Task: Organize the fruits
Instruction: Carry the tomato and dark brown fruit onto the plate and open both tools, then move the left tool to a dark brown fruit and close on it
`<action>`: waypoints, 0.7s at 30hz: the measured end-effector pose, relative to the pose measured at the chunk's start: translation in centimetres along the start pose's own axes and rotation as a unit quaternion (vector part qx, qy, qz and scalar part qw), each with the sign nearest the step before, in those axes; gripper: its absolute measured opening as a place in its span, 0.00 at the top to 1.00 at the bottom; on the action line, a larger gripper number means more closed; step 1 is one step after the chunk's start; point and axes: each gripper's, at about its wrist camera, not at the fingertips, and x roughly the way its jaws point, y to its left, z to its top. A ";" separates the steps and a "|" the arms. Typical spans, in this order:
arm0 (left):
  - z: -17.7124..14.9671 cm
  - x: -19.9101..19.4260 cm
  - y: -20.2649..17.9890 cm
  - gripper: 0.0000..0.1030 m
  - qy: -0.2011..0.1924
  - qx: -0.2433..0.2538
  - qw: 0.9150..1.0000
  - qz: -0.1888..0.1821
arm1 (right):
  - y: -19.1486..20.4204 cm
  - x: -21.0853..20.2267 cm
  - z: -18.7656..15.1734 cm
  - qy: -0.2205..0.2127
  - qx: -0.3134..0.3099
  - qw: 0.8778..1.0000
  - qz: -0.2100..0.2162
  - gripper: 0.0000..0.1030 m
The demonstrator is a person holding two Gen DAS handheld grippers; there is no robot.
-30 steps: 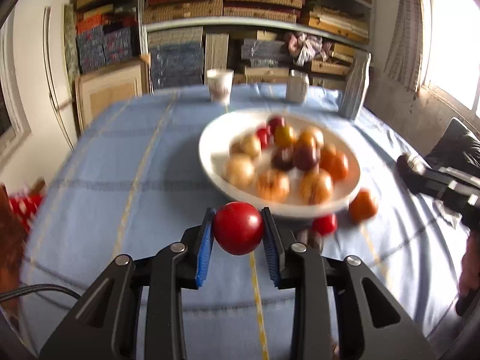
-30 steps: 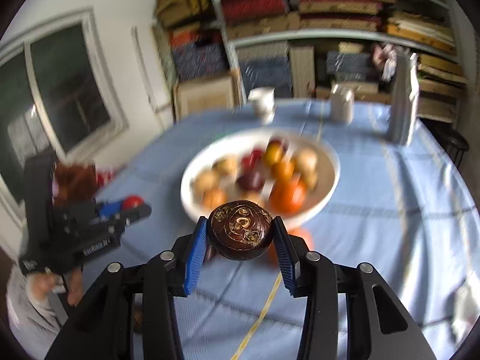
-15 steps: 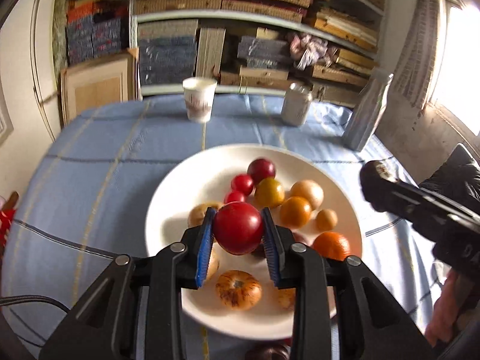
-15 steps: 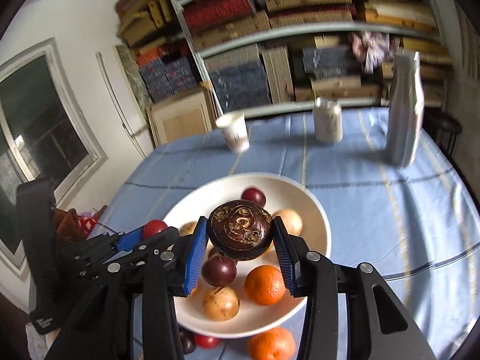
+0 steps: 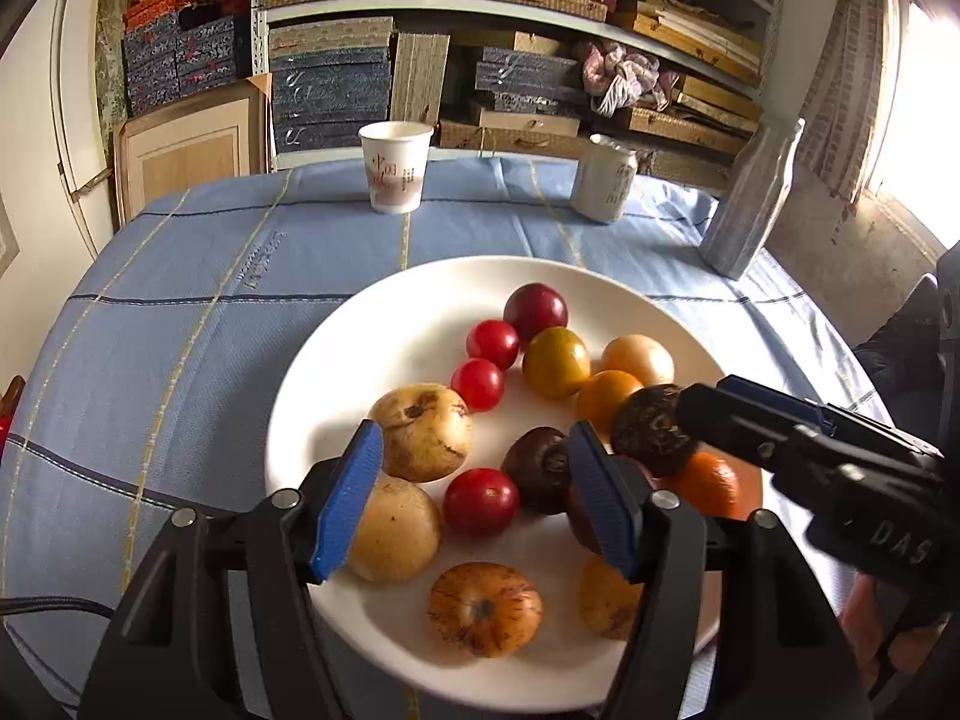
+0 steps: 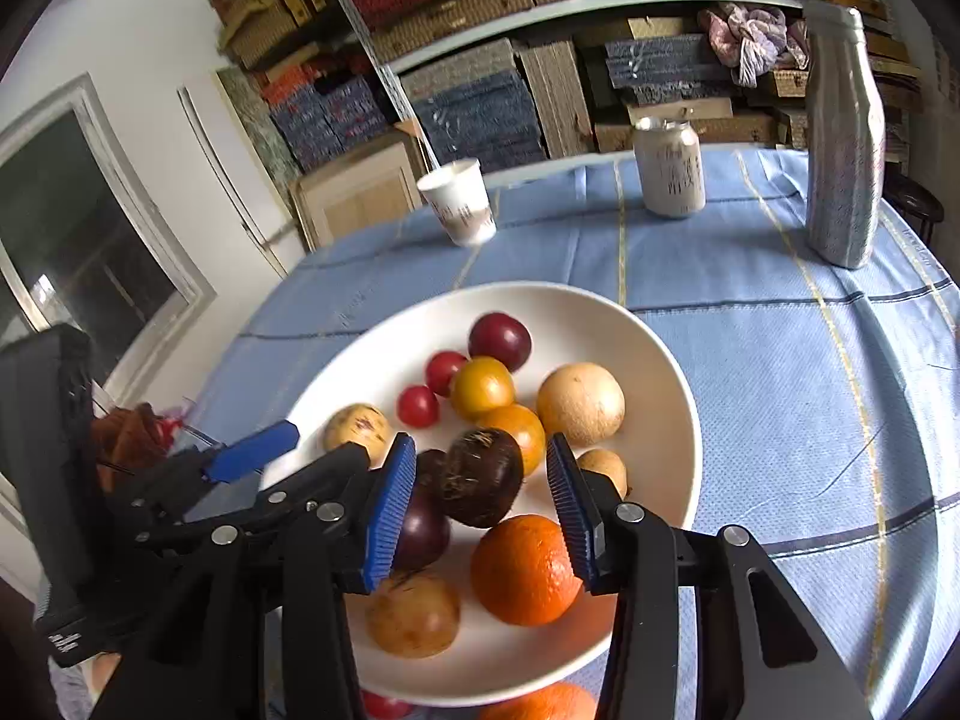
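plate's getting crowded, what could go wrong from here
The dark brown fruit rests on other fruit between the open pads of the right gripper and may roll. The jaws of the left gripper have just been opening around the red fruit; withdrawing could knock it or the pale yellow fruit beside it.

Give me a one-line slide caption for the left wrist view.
Left gripper, just opened, over the white plate with a red fruit lying free between its pads.
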 end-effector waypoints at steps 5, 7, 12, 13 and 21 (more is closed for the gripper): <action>-0.8 -3.4 0.9 0.21 -0.029 -0.007 0.999 0.013 | 0.3 -4.1 0.0 -0.032 0.011 0.999 0.027 0.43; -1.4 -4.9 1.3 0.17 -0.040 -0.010 0.999 0.015 | 0.7 -6.3 -0.3 -0.053 0.011 0.998 0.036 0.39; -3.9 -8.0 2.4 0.14 -0.053 -0.017 0.998 0.018 | -0.1 -9.9 -2.7 -0.086 0.016 0.995 0.039 0.29; -4.8 -8.7 2.5 0.14 -0.054 -0.015 0.998 0.018 | -0.5 -10.3 -3.5 -0.090 0.019 0.995 0.039 0.29; -13.7 -13.6 1.3 0.10 -0.071 0.016 0.997 0.021 | -4.1 -11.3 -8.3 -0.073 0.056 0.996 -0.001 0.24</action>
